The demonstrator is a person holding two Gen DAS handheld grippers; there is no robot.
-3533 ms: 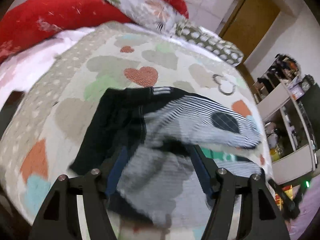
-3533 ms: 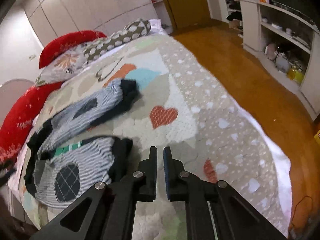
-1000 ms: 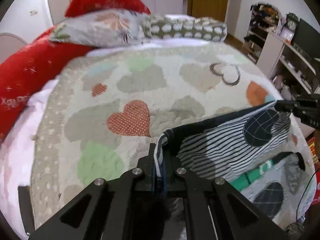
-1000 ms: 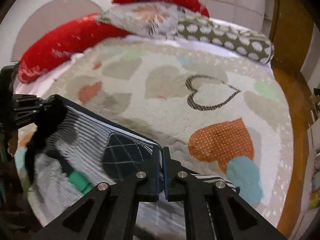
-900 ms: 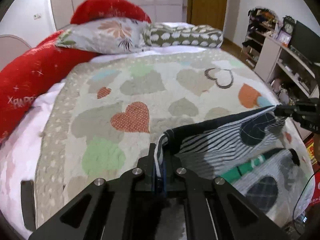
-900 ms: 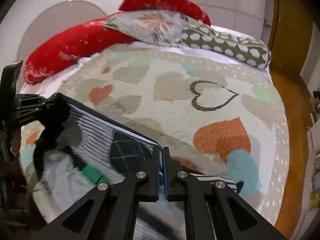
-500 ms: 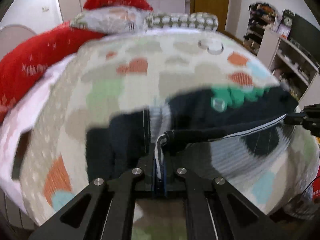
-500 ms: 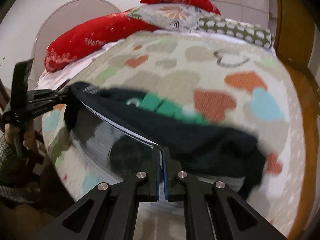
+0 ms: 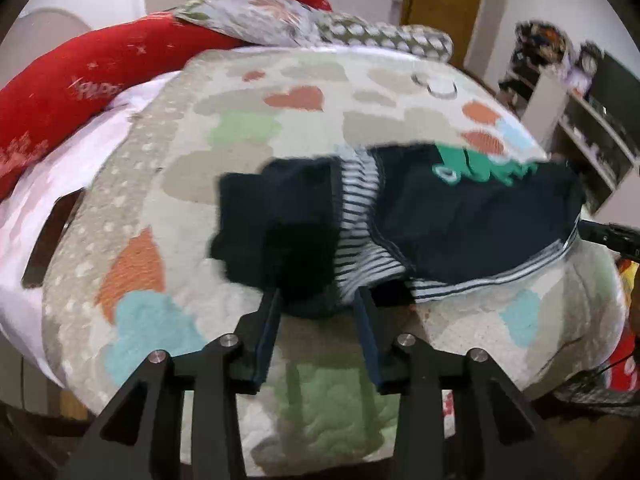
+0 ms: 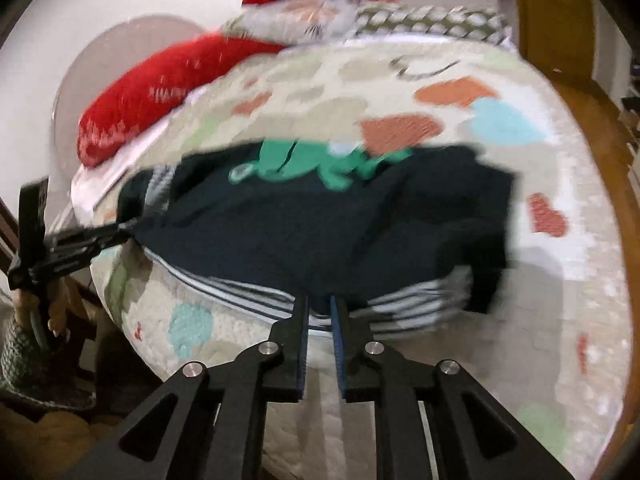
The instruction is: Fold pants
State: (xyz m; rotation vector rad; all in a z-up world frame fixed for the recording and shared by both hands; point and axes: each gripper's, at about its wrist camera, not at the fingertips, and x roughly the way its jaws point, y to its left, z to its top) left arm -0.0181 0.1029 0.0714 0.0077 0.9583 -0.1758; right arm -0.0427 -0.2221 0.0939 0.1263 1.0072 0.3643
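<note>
The pants [image 9: 460,216] lie folded over on the heart-patterned quilt [image 9: 280,128] of the bed, near its foot, dark navy side up with a green print showing and a striped lining peeking out along the near edge. They look light, soft and floppy knit, likely to sag and slide over themselves, so the doubled edge or the corners are the places to pinch for the next fold. The left gripper [image 9: 318,300] has just been opening; its jaws stand spread, with the near left corner of the cloth lying loose between them. The right gripper [image 10: 320,308] has also just been opening: its jaws are a little apart, the striped hem between them but apparently no longer pinched. Red pillows [image 9: 80,80] and patterned ones [image 9: 360,36] lie at the head of the bed.
</note>
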